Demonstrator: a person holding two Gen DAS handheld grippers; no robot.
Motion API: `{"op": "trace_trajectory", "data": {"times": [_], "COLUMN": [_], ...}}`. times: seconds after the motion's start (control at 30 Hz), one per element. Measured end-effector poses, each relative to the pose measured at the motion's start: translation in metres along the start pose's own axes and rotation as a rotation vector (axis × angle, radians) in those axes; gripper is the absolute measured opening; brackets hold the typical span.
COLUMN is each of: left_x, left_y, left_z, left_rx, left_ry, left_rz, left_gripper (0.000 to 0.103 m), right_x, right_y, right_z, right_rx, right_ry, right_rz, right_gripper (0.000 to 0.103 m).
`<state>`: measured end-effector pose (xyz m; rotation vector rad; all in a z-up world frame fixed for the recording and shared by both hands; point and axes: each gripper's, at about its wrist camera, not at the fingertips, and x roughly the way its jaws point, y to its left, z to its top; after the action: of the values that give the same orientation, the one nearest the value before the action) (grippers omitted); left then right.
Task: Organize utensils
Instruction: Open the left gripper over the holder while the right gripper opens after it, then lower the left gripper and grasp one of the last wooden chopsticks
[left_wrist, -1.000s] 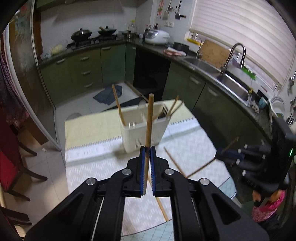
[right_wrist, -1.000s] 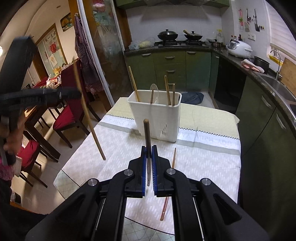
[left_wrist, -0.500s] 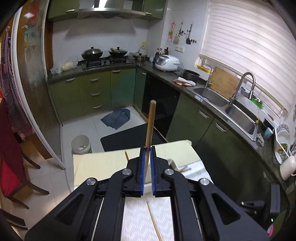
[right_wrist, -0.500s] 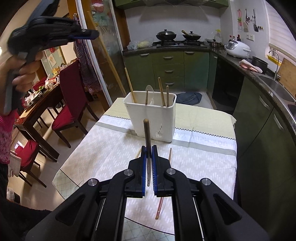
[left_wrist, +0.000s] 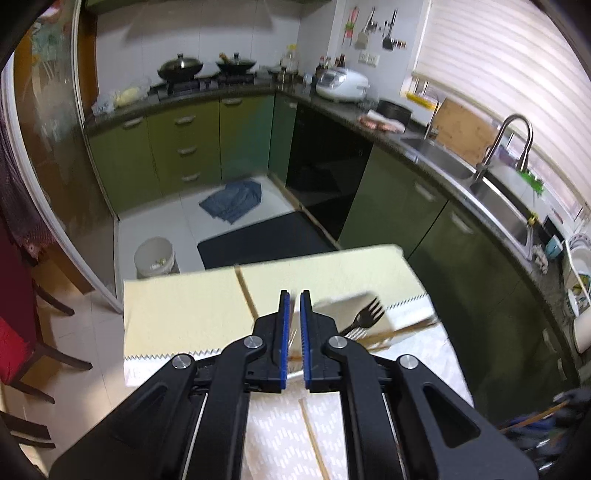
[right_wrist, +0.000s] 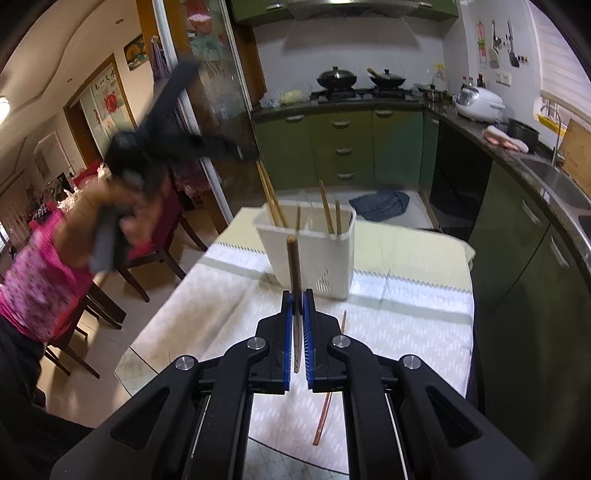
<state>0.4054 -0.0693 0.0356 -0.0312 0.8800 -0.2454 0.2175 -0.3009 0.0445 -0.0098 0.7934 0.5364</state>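
Left tool (left_wrist: 292, 328) now empty, pads slightly apart; the wooden chopstick pinched there half a second ago gone, probably dropped into the white holder (right_wrist: 309, 254), though motion blur leaves this uncertain. One more utensil thus stored. Right tool (right_wrist: 297, 334) pressed on a dark-handled utensil (right_wrist: 294, 269), upright, short of the holder. Holder standing on the bench (right_wrist: 221, 295), several chopsticks leaning inside; black fork (left_wrist: 364, 318) visible at its rim. Two loose chopsticks (right_wrist: 325, 406) flat on the cloth, not yet collected.
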Motion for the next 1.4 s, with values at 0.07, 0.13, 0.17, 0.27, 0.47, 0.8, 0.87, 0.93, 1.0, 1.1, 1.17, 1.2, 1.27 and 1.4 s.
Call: {"op": "trace_trajectory", "data": {"times": [0.07,0.13,0.17,0.27,0.47,0.8,0.87,0.93,1.0,1.1,1.17,1.2,1.27,1.4], "left_x": [0.007,0.01,0.007,-0.006,-0.026,-0.021,-0.019,-0.016,-0.013,-0.009,-0.007,-0.005,-0.001,0.004], "left_y": [0.002,0.004,0.006,0.006,0.014,0.017,0.017,0.014,0.013,0.01,0.01,0.009,0.004,-0.003], "left_z": [-0.01,-0.019,-0.024,-0.04,-0.09,-0.159,-0.168,-0.17,-0.174,-0.177,-0.177,-0.177,-0.179,-0.183], "left_rx": [0.014,0.024,0.025,0.052,0.086,0.117,0.123,0.125,0.125,0.138,0.137,0.137,0.145,0.159], "left_ry": [0.016,0.036,0.032,0.021,0.036,0.141,0.156,0.167,0.178,0.186,0.192,0.2,0.208,0.23], "left_rz": [0.009,0.013,0.014,0.018,0.035,0.016,0.012,0.011,0.008,0.014,0.015,0.011,0.012,0.011], "left_gripper": [0.012,0.029,0.031,0.031,0.038,0.038,0.038,0.038,0.038,0.038,0.038,0.038,0.038,0.038], "right_x": [-0.009,-0.019,-0.025,-0.04,-0.06,-0.005,0.016,0.042,0.066,0.1,0.121,0.129,0.138,0.141], "right_y": [0.003,0.007,0.009,0.013,0.023,-0.008,-0.02,-0.03,-0.036,-0.042,-0.046,-0.048,-0.049,-0.048], "right_z": [0.014,0.031,0.041,0.068,0.127,0.195,0.196,0.19,0.18,0.161,0.15,0.146,0.137,0.131], "right_rx": [-0.007,-0.012,-0.014,-0.02,-0.02,0.08,0.092,0.101,0.102,0.101,0.096,0.095,0.093,0.089], "right_ry": [-0.029,-0.062,-0.082,-0.145,-0.293,-0.379,-0.363,-0.328,-0.277,-0.202,-0.156,-0.137,-0.107,-0.098], "right_rz": [0.004,0.011,0.018,0.021,-0.013,-0.101,-0.109,-0.114,-0.121,-0.13,-0.141,-0.146,-0.143,-0.121], "right_gripper": [0.006,0.006,0.006,0.006,0.006,0.006,0.006,0.006,0.006,0.007,0.007,0.007,0.007,0.012]}}
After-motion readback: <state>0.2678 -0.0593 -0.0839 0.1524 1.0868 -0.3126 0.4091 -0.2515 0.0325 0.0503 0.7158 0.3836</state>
